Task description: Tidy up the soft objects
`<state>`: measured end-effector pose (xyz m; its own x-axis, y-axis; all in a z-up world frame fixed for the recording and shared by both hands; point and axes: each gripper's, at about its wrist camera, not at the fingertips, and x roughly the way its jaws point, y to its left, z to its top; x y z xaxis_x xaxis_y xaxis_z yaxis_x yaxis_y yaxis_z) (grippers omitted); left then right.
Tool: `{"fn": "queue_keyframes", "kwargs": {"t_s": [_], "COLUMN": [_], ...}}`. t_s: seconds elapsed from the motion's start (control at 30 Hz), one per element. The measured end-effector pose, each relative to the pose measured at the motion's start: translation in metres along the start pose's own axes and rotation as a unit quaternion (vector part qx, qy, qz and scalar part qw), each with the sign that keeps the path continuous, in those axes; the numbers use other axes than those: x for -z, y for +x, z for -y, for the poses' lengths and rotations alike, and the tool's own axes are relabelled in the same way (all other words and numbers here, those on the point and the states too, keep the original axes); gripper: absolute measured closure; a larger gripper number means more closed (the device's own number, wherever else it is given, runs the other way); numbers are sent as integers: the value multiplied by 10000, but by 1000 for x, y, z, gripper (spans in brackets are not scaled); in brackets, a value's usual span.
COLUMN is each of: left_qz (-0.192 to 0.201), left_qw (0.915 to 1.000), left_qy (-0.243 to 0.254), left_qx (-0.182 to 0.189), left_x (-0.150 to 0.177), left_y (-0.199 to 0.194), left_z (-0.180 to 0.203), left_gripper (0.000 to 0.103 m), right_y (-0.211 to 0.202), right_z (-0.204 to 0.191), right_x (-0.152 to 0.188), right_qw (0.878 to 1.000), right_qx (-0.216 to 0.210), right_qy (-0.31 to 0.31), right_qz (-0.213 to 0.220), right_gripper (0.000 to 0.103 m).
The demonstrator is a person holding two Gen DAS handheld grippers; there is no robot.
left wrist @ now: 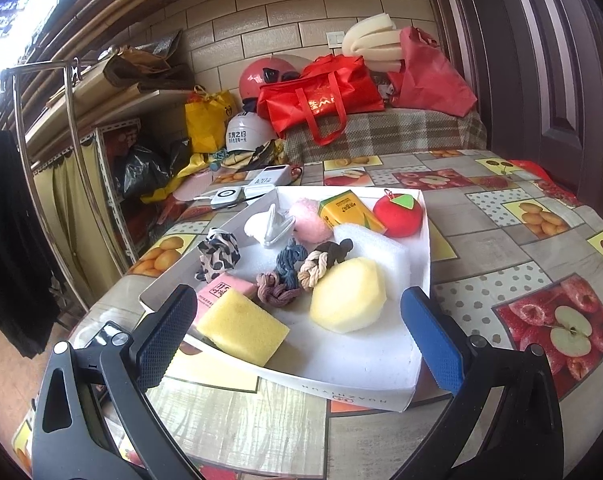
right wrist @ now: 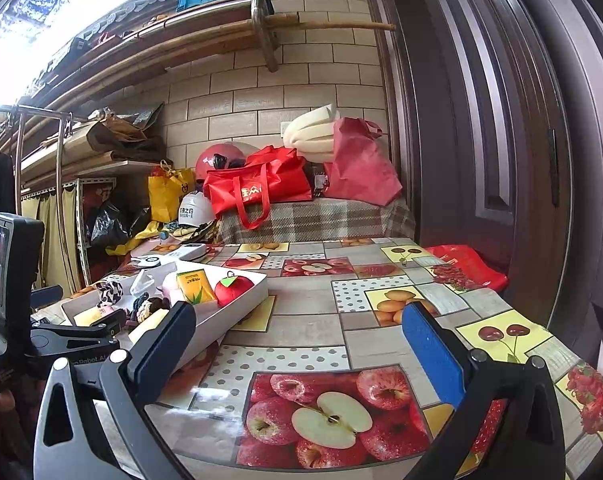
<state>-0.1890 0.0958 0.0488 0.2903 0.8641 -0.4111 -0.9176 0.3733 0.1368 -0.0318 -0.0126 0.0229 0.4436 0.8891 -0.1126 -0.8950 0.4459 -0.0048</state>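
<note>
Left wrist: left gripper (left wrist: 297, 328) is hovering over the near edge of the white tray (left wrist: 365, 364), jaws spread wide, gripping nothing. Tray is sitting on the fruit-print tablecloth (left wrist: 501, 248), packed with soft items: yellow sponge block (left wrist: 243, 326), rounded yellow sponge (left wrist: 347, 294), white foam pad (left wrist: 375, 248), knotted hair ties (left wrist: 297, 270), red apple plush (left wrist: 397, 214). Looks like the approach step, nothing picked yet.

Right wrist: right gripper (right wrist: 297, 344) is idling over bare tablecloth, jaws spread, empty, tray (right wrist: 225, 312) off to its left. Next move probably needs a gentle close on one sponge, clearing its neighbours.
</note>
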Motion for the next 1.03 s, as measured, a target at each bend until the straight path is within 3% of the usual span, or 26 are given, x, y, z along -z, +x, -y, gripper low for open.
{"fn": "queue_keyframes", "kwargs": {"t_s": [0.5, 1.03], "left_qz": [-72, -114], "left_qw": [9983, 9973], "left_qy": [-109, -171], "left_qx": [560, 701], "left_x": [0, -1], "left_y": [1, 2], "left_z": [-4, -4], "left_gripper": [0, 0], "right_y": [0, 0], "right_z": [-3, -3], "right_x": [-1, -1], "right_qw": [10000, 10000], "right_qx": [-25, -23], "right_qy": [-48, -42], "right_qz": [-4, -5], "right_gripper": [0, 0]}}
